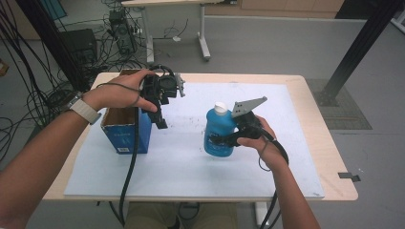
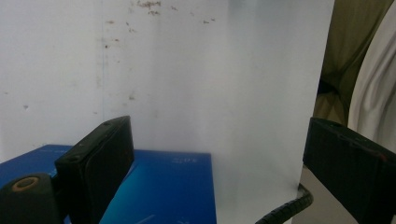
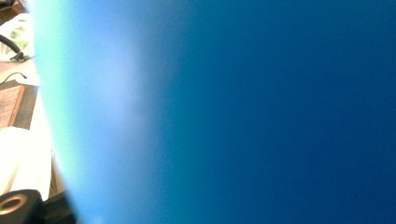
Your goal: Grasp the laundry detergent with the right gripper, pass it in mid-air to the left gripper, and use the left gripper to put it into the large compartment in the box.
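Right tool [image 1: 224, 139] gripping blue bottle [image 1: 218, 133] mid-table, left tool [image 1: 161, 121] open beside blue box [image 1: 125, 133] near left edge, label print unreadable.

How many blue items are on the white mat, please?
2: an open blue cardboard box at the mat's left edge, and a blue plastic bottle with a white cap near the middle, gripped by the right claw.

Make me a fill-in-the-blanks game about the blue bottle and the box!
1. The right hand-held gripper is shut on a blue bottle with a ____ cap.
2. The left hand-held gripper has its jaws ____, with nothing between them.
3. The open box at the left of the table is coloured ____.
4. The bottle stands to the ____ of the box in the high view.

Missing words: white; open; blue; right
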A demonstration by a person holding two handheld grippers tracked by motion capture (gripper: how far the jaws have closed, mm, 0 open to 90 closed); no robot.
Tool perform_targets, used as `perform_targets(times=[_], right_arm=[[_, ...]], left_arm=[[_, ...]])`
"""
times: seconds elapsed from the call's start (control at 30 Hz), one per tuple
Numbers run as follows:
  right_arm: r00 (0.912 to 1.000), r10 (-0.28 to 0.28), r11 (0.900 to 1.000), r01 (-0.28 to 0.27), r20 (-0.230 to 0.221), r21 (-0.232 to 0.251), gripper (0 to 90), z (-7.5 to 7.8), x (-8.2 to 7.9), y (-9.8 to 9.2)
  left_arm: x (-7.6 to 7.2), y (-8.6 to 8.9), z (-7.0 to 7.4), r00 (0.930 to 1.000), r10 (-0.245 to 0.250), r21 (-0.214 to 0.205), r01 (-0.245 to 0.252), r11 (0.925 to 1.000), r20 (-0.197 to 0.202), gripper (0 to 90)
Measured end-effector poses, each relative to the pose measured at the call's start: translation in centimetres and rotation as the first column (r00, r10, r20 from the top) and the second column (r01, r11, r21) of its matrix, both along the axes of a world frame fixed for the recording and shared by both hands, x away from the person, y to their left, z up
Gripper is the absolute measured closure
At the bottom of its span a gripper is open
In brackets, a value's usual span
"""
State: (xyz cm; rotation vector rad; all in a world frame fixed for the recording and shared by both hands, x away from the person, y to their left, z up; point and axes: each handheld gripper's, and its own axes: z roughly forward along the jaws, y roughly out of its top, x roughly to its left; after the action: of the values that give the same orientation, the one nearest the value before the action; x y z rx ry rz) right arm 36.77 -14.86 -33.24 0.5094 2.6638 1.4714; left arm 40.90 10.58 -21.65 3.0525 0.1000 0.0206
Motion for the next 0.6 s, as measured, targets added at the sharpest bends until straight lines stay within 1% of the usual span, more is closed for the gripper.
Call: perform_targets(times=[0.07, 0.2, 0.37, 0.47, 0.6], right_arm=[[0.9999, 0.012, 0.9999, -0.012, 0.001, -0.001, 43.0, 0.1, 0.0, 0.2], [0.9993, 0.036, 0.9993, -0.036, 0.008, -0.008, 43.1, 0.4, 0.1, 0.5], [0.9976, 0.068, 0.9976, -0.068, 0.013, -0.015, 43.1, 0.7, 0.2, 1.0], [0.996, 0.088, 0.9959, -0.088, 0.012, -0.022, 43.1, 0.8, 0.3, 1.3], [0.9934, 0.114, 0.9929, -0.114, 0.011, -0.034, 43.1, 0.9, 0.5, 1.9]], left_arm=[[-0.2, -0.1, 0.4, 1.0, -0.001, -0.008, 0.001, 1.0, 0.003, 9.1], [-0.6, -0.5, 1.0, 0.9998, -0.016, 0.006, 0.016, 0.9999, 0.012, 8.9], [-1.1, -1.1, 1.7, 0.9994, -0.033, 0.005, 0.033, 0.9994, 0.014, 8.4], [-1.2, -1.3, 2.0, 0.9989, -0.044, 0.012, 0.044, 0.9989, 0.014, 8.5], [-1.4, -1.5, 2.5, 0.9989, -0.044, 0.021, 0.044, 0.9988, 0.014, 8.5]])
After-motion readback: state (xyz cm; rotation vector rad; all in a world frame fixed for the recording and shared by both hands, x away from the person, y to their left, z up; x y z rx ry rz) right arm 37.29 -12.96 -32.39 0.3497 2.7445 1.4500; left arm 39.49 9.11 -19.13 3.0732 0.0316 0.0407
